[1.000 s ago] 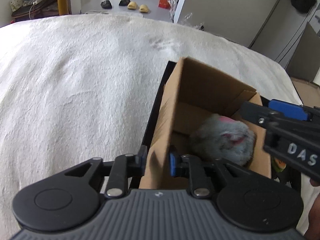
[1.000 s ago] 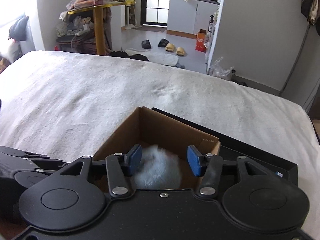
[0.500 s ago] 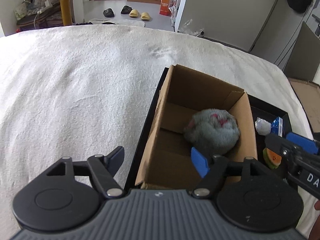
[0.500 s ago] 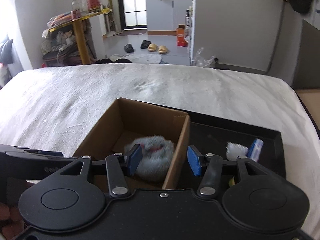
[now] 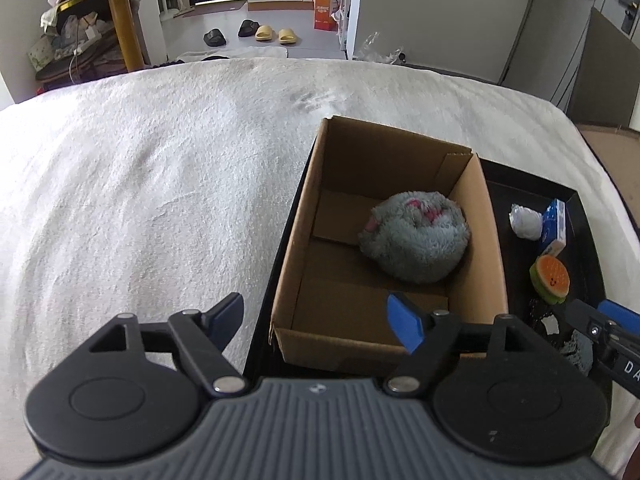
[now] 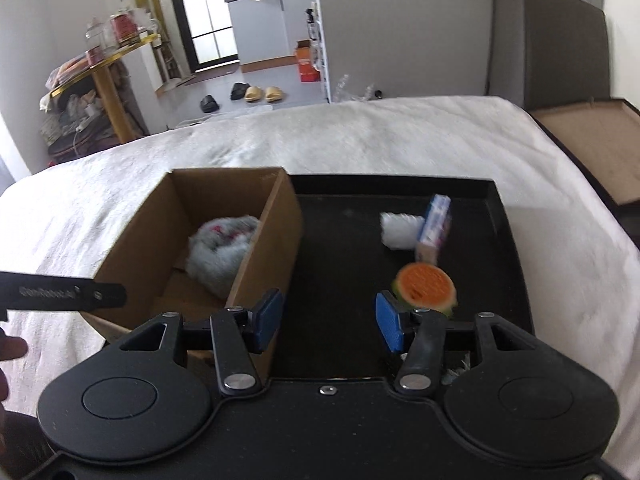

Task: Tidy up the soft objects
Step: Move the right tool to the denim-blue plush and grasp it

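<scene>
A grey fluffy plush (image 5: 416, 238) with pink marks lies inside an open cardboard box (image 5: 494, 240), which stands at the left of a black tray (image 6: 344, 248); the plush also shows in the right wrist view (image 6: 222, 246). My left gripper (image 5: 316, 322) is open and empty, above the box's near left corner. My right gripper (image 6: 328, 322) is open and empty over the tray, right of the box (image 6: 280, 236). An orange, green-rimmed sponge toy (image 6: 426, 286) lies just beyond its right finger. A white fluffy wad (image 6: 400, 230) and a blue-white packet (image 6: 434, 226) lie farther back.
The tray rests on a white bed cover (image 5: 160, 184). A small dark and grey object (image 5: 576, 350) lies at the tray's near right corner. The floor beyond the bed holds slippers (image 5: 272, 34). A brown board (image 6: 592, 144) lies off the bed's right edge.
My left gripper let go of the box's left wall, opened wide and pulled back. My right gripper swung right, from over the plush in the box to over the tray.
</scene>
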`<state>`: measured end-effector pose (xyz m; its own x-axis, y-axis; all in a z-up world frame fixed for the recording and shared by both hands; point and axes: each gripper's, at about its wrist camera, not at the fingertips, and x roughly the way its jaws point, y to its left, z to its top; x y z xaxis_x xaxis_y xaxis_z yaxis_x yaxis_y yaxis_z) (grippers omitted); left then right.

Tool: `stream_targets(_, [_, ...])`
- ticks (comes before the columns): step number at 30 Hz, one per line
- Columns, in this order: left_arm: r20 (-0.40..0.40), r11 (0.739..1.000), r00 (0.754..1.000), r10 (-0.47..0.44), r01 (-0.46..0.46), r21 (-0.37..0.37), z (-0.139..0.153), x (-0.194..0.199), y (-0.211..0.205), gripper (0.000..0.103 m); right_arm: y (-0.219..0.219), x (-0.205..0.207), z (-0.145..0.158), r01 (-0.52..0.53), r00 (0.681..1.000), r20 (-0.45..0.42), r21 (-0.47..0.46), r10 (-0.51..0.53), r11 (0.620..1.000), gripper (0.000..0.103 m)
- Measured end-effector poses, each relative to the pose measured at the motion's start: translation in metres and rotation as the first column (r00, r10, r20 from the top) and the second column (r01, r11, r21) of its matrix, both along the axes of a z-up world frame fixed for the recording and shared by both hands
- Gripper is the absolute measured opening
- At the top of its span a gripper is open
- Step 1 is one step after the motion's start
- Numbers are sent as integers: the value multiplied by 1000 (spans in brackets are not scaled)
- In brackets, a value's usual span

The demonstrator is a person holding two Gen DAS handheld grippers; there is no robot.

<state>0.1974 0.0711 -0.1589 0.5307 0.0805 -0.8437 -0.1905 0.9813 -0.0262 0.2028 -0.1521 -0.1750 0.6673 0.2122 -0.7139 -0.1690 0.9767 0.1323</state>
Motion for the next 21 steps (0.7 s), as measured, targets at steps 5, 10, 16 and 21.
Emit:
stream_targets(5, [-14,1000,1000,-8,8,30,-2,1,-10,78,-23,-4,-13,49,999,-23,31,-49,998,53])
stream_targets(10, [-33,999,999,-14,15,48,-4,5,-20,78,-43,-8,-26,88,995,-42,45,-86,995,58])
stream_targets(16, [-56,994,998,-32,38,98,-7,9,-32,80,-66,-8,-41,148,988,-64,65,-144,987,60])
stream_targets(21, [-70,989,997,-29,38,142,-8,13,-36,81,-85,-9,-54,199,977,-97,94,-190,975,60])
